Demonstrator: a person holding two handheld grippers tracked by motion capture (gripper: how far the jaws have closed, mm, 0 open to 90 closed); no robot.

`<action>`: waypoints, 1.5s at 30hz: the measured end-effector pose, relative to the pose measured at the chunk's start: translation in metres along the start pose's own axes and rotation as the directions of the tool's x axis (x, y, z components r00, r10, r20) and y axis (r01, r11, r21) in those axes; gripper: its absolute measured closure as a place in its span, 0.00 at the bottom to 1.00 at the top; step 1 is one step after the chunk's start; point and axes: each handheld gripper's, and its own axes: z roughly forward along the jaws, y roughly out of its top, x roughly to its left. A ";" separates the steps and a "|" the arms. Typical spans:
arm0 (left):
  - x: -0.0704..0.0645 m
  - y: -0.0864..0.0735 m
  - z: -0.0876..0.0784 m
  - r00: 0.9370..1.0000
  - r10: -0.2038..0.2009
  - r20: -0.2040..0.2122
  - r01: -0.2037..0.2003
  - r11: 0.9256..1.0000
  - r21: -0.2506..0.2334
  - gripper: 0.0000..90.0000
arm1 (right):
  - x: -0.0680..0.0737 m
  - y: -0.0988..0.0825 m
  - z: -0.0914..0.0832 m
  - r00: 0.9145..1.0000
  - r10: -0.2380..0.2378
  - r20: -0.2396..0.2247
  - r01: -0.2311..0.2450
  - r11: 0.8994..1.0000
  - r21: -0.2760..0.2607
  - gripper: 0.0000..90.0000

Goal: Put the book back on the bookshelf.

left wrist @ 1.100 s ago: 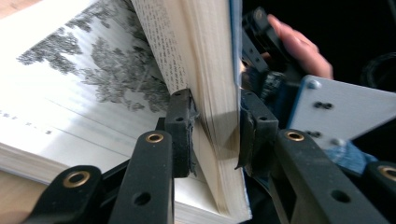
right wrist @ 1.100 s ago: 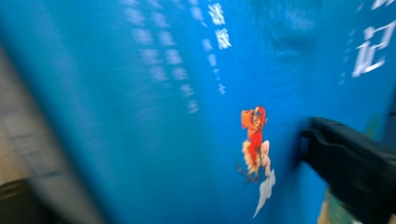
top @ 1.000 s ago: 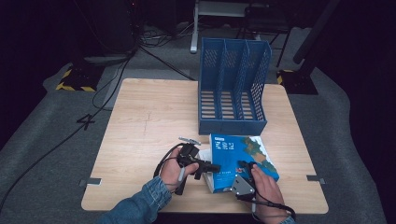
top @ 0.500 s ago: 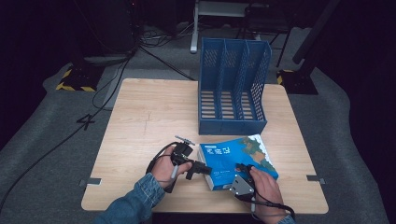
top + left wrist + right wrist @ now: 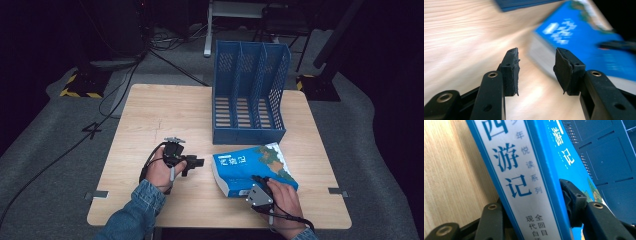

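Your blue book [image 5: 252, 169] lies flat on the pale wooden desk [image 5: 150, 115], just in front of the blue file rack [image 5: 249, 92]; grey carpet and dark room surround it. Your right gripper [image 5: 534, 202], jaws just closing, clamps its spine, printed 西游记. Your left gripper [image 5: 536, 71], jaws opening, is empty beside the book.

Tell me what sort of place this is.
Probably a recording studio or lab, not an office: one wooden table on grey carpet, dark surroundings, cables across the floor, and black-and-yellow hazard tape behind.
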 end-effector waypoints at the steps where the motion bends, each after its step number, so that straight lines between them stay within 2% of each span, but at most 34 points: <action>1: 0.006 0.000 0.001 1.000 0.002 -0.031 -0.002 1.000 0.005 0.61 | -0.001 0.001 -0.001 1.000 0.000 -0.001 0.000 1.000 -0.001 0.60; 2: 0.014 -0.001 0.002 0.997 0.002 -0.083 -0.002 1.000 0.001 0.61 | -0.001 0.002 -0.004 0.999 0.028 -0.018 -0.029 0.999 -0.016 0.61; 5: 0.028 -0.001 0.001 0.988 0.010 -0.152 -0.012 1.000 -0.012 0.60 | -0.003 0.003 -0.009 0.998 0.053 -0.028 -0.054 0.998 -0.039 0.62; 8: 0.040 -0.002 0.002 0.987 -0.023 -0.160 0.022 1.000 -0.010 0.60 | -0.004 0.007 -0.017 0.994 0.075 -0.084 -0.078 0.996 -0.044 0.63; 10: 0.045 -0.003 0.004 0.987 -0.035 -0.154 0.033 0.999 -0.017 0.61 | -0.004 0.013 -0.025 0.985 0.099 -0.142 -0.106 0.994 -0.041 0.64; 11: 0.045 -0.003 0.004 0.987 -0.035 -0.154 0.033 0.999 -0.017 0.61 | -0.004 0.013 -0.025 0.985 0.099 -0.142 -0.106 0.994 -0.041 0.64; 12: 0.047 -0.002 0.003 0.988 -0.049 -0.144 0.047 0.999 -0.020 0.61 | -0.004 0.018 -0.031 0.974 0.121 -0.192 -0.133 0.990 -0.050 0.65; 13: 0.047 -0.002 0.003 0.988 -0.049 -0.144 0.047 0.999 -0.020 0.61 | -0.004 0.018 -0.031 0.974 0.121 -0.192 -0.133 0.990 -0.050 0.65; 17: 0.052 -0.002 0.004 0.990 -0.062 -0.126 0.055 0.997 -0.057 0.61 | -0.006 0.025 -0.042 0.953 0.155 -0.260 -0.179 0.981 -0.070 0.66; 18: 0.054 -0.003 0.004 0.991 -0.068 -0.118 0.061 0.996 -0.062 0.61 | -0.010 0.027 -0.047 0.940 0.178 -0.290 -0.210 0.974 -0.084 0.67; 20: 0.056 -0.003 0.003 0.991 -0.082 -0.105 0.075 0.995 -0.066 0.61 | -0.015 0.027 -0.053 0.922 0.211 -0.324 -0.259 0.960 -0.112 0.67; 21: 0.056 -0.003 0.003 0.991 -0.082 -0.105 0.075 0.995 -0.066 0.61 | -0.015 0.027 -0.053 0.922 0.211 -0.324 -0.259 0.960 -0.112 0.67; 23: 0.056 -0.003 0.004 0.991 -0.082 -0.103 0.075 0.995 -0.070 0.61 | -0.022 0.024 -0.060 0.894 0.256 -0.367 -0.329 0.933 -0.150 0.68; 24: 0.056 -0.003 0.004 0.991 -0.082 -0.102 0.075 0.995 -0.071 0.61 | -0.024 0.023 -0.061 0.885 0.265 -0.382 -0.345 0.925 -0.158 0.68; 25: 0.056 -0.003 0.004 0.991 -0.079 -0.103 0.072 0.995 -0.071 0.61 | -0.026 0.022 -0.063 0.875 0.281 -0.394 -0.370 0.913 -0.171 0.68; 26: 0.057 -0.003 0.004 0.992 -0.076 -0.103 0.069 0.995 -0.070 0.61 | -0.030 0.020 -0.066 0.852 0.302 -0.428 -0.412 0.891 -0.192 0.68; 27: 0.057 -0.003 0.004 0.992 -0.076 -0.103 0.069 0.995 -0.071 0.61 | -0.030 0.020 -0.066 0.852 0.302 -0.428 -0.412 0.891 -0.192 0.68; 28: 0.057 -0.003 0.004 0.992 -0.076 -0.103 0.068 0.995 -0.073 0.61 | -0.031 0.019 -0.067 0.841 0.309 -0.444 -0.430 0.880 -0.202 0.68; 29: 0.057 -0.003 0.004 0.992 -0.075 -0.103 0.068 0.995 -0.072 0.61 | -0.033 0.019 -0.069 0.823 0.321 -0.468 -0.459 0.862 -0.215 0.68; 30: 0.057 -0.003 0.004 0.992 -0.078 -0.103 0.070 0.995 -0.077 0.61 | -0.034 0.019 -0.070 0.813 0.326 -0.482 -0.473 0.853 -0.220 0.69; 31: 0.057 -0.003 0.004 0.992 -0.078 -0.102 0.070 0.994 -0.078 0.61 | -0.036 0.018 -0.072 0.801 0.332 -0.498 -0.491 0.840 -0.231 0.69; 32: 0.057 -0.003 0.004 0.992 -0.078 -0.100 0.070 0.995 -0.075 0.61 | -0.038 0.017 -0.073 0.785 0.341 -0.517 -0.515 0.823 -0.239 0.69; 35: 0.058 -0.003 0.004 0.992 -0.076 -0.097 0.068 0.995 -0.075 0.61 | -0.044 0.016 -0.076 0.756 0.353 -0.551 -0.555 0.791 -0.256 0.69; 36: 0.058 -0.003 0.004 0.992 -0.076 -0.096 0.068 0.995 -0.075 0.61 | -0.048 0.015 -0.078 0.742 0.364 -0.563 -0.579 0.771 -0.264 0.69; 37: 0.058 -0.003 0.004 0.993 -0.075 -0.094 0.068 0.995 -0.076 0.61 | -0.050 0.014 -0.080 0.734 0.370 -0.570 -0.591 0.761 -0.268 0.69; 39: 0.059 -0.003 0.004 0.993 -0.081 -0.091 0.074 0.994 -0.078 0.61 | -0.055 0.014 -0.082 0.730 0.378 -0.570 -0.605 0.746 -0.279 0.69; 40: 0.059 -0.003 0.004 0.993 -0.081 -0.091 0.074 0.994 -0.078 0.61 | -0.057 0.013 -0.083 0.730 0.384 -0.565 -0.610 0.739 -0.286 0.69; 41: 0.058 -0.003 0.004 0.992 -0.086 -0.091 0.079 0.994 -0.081 0.61 | -0.057 0.013 -0.083 0.730 0.384 -0.565 -0.610 0.739 -0.286 0.69; 42: 0.058 -0.003 0.004 0.992 -0.085 -0.095 0.077 0.994 -0.081 0.61 | -0.060 0.013 -0.085 0.734 0.390 -0.556 -0.612 0.735 -0.292 0.69; 44: 0.059 -0.003 0.003 0.991 -0.085 -0.100 0.077 0.994 -0.079 0.61 | -0.067 0.015 -0.089 0.749 0.407 -0.523 -0.613 0.726 -0.311 0.69; 45: 0.059 -0.003 0.003 0.991 -0.084 -0.102 0.075 0.994 -0.081 0.61 | -0.070 0.015 -0.090 0.747 0.420 -0.515 -0.620 0.719 -0.313 0.69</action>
